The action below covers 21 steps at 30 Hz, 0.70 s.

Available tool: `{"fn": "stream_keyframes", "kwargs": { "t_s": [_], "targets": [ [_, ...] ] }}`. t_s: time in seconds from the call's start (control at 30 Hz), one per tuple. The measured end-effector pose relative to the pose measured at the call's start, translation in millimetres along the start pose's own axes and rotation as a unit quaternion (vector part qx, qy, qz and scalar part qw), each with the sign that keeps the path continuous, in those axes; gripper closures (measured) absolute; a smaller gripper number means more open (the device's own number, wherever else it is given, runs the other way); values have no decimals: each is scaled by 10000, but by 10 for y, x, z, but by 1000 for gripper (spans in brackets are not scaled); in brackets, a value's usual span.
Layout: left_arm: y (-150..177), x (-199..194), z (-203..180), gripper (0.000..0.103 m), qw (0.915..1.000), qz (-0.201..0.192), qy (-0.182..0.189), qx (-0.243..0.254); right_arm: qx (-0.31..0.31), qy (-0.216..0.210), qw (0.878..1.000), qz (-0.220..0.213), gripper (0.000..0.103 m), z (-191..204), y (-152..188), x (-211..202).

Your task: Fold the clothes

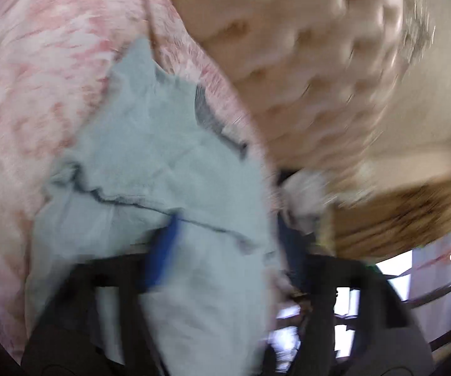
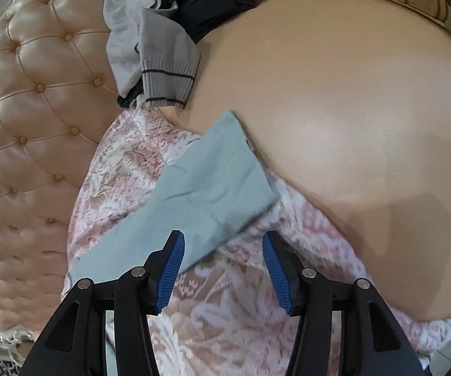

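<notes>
my right tool (image 2: 222, 269) hangs spread over soft pale-blue cloth (image 2: 212, 185) on a pink floral blanket (image 2: 225, 329); left tool (image 1: 241, 285) blurred, apparently spread; tufted cream headboard (image 2: 37, 94) behind.

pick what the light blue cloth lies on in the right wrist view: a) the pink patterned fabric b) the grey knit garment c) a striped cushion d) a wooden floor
a: the blue cloth lies spread on the pink fabric, one corner reaching onto the smooth beige seat; the grey garment sits apart, farther up.
</notes>
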<state>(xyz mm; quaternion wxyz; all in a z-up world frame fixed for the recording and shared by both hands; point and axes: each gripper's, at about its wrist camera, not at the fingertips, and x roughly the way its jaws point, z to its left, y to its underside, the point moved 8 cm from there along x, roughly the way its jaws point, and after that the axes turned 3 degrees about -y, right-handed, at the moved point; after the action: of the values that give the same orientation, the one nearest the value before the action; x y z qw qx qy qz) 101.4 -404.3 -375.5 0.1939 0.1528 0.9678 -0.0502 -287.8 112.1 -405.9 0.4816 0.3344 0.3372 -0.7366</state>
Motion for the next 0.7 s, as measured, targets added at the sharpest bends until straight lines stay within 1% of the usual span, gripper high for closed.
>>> {"fn": "stream_keyframes", "kwargs": {
  "t_s": [0.03,0.07,0.1,0.13,0.17,0.2,0.23,0.3,0.33,0.37,0.4,0.47,0.53,0.63,0.7],
  "targets": [
    [7,43,38,20,9995,92,160,-244,41,-17,10000,-37,50,-5,-19,13],
    [16,93,76,20,9982,193,311,-485,53,-25,10000,-76,53,-3,-35,19],
    [23,143,113,20,9959,294,462,-726,-6,-9,9999,-122,60,15,-45,8],
    [95,259,45,20,9958,465,465,-631,-65,7,9998,-168,91,33,-54,-3],
    [171,379,-29,24,9956,641,459,-515,-124,23,9997,-213,100,52,-64,-15],
    [233,486,-115,35,9971,681,268,-211,-189,25,9995,-264,100,78,-72,-34],
    [292,592,-202,40,9974,712,66,105,-269,-7,9991,-326,100,124,-75,-71],
    [332,676,-175,72,9955,668,-440,499,-429,-70,9980,-451,100,217,-82,-147],
    [349,714,-159,76,9931,643,-694,691,-519,-110,9972,-522,100,273,-85,-197],
    [364,740,-97,79,9911,665,-873,747,-628,-162,9961,-604,100,345,-84,-266],
    [379,764,-33,88,9889,689,-1048,795,-733,-200,9949,-665,100,410,-82,-319],
    [383,763,4,101,9852,682,-1255,950,-1011,-294,9912,-806,100,587,-77,-449],
    [395,779,-25,101,9813,677,-1394,1143,-1258,-411,9869,-922,100,801,-72,-569],
    [424,799,-84,101,9724,641,-1645,1523,-1670,-635,9786,-1017,100,1170,5,-745],
    [425,797,-95,101,9712,651,-1674,1568,-1972,-791,9716,-1041,100,1435,87,-849]
  ]
}}
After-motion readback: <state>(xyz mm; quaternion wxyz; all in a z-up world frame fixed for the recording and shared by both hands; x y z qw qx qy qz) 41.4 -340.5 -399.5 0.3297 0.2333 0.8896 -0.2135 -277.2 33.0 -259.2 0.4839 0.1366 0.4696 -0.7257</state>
